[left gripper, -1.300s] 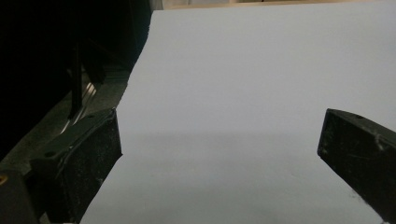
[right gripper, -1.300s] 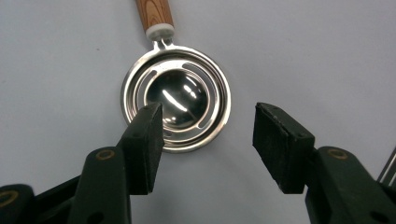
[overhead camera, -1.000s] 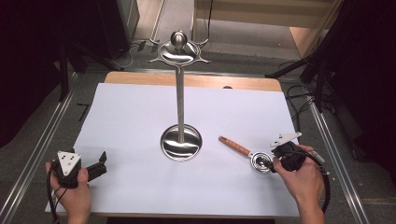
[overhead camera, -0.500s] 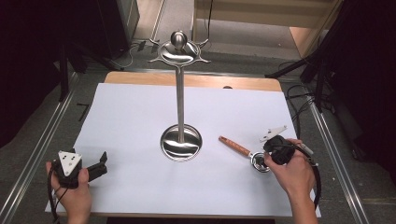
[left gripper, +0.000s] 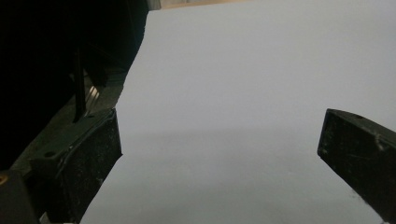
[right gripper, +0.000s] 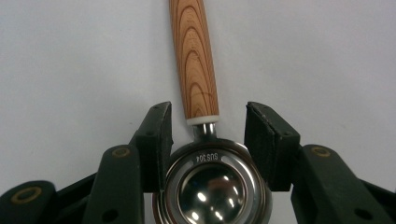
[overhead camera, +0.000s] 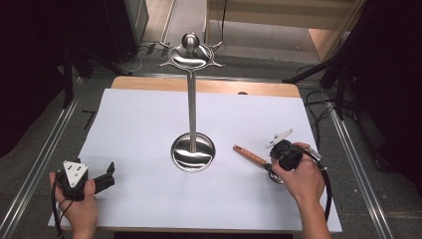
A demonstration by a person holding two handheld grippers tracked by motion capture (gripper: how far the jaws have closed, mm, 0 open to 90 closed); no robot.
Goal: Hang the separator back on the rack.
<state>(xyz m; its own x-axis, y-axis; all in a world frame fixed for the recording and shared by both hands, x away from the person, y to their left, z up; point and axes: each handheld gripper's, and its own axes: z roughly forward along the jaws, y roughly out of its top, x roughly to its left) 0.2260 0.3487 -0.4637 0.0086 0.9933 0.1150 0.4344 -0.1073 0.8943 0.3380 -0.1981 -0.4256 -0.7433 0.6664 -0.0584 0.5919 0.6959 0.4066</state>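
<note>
A measuring spoon with a striped wooden handle (overhead camera: 250,156) (right gripper: 194,60) and a steel bowl (right gripper: 212,186) lies on the white table cover, right of centre. My right gripper (overhead camera: 272,170) (right gripper: 208,121) is over the bowl end, jaws straddling the bowl and neck. They have just been closing and stand close to the rim; I see no firm press, and small gaps flank the neck. My left gripper (overhead camera: 109,174) (left gripper: 219,144) rests near the front left corner, jaws wide open over bare cover.
A tall steel utensil stand (overhead camera: 192,114) with a round base (overhead camera: 193,153) and hooked top (overhead camera: 191,54) rises from the middle of the white cover (overhead camera: 149,124). Metal rails run along both table sides, and cables lie on the floor beyond.
The right hand has slid left along the table onto the spoon's bowl end, and its jaws have drawn in around the bowl. The left hand stayed put.
</note>
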